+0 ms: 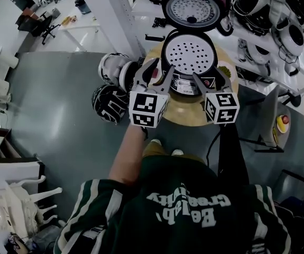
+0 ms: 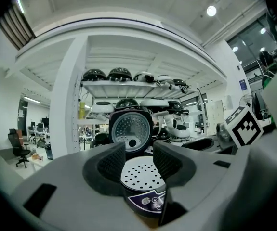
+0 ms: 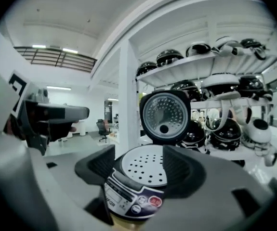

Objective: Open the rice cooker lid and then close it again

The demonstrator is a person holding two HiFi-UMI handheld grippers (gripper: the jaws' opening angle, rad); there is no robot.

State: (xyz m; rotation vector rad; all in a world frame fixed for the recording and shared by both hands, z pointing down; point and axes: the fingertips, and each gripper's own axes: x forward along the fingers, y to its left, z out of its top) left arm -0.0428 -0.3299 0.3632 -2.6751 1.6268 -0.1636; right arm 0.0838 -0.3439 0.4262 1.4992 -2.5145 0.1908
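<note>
The rice cooker (image 1: 190, 54) stands on a round wooden table (image 1: 186, 112) with its lid (image 1: 195, 7) swung up, showing a perforated white tray inside. My left gripper (image 1: 159, 70) and right gripper (image 1: 211, 78) hover side by side just in front of the cooker, both open and holding nothing. In the left gripper view the raised lid (image 2: 130, 129) and the tray (image 2: 140, 174) show through the gap of the left gripper (image 2: 138, 160). In the right gripper view the lid (image 3: 164, 115) and control panel (image 3: 128, 196) show between the jaws of the right gripper (image 3: 138, 170).
White shelves (image 1: 278, 30) behind and to the right carry several black and white cookers. More cookers (image 1: 109, 102) sit on the floor left of the table. A white pillar (image 1: 122, 15) rises at the back left. A desk with chairs (image 1: 40, 25) stands far left.
</note>
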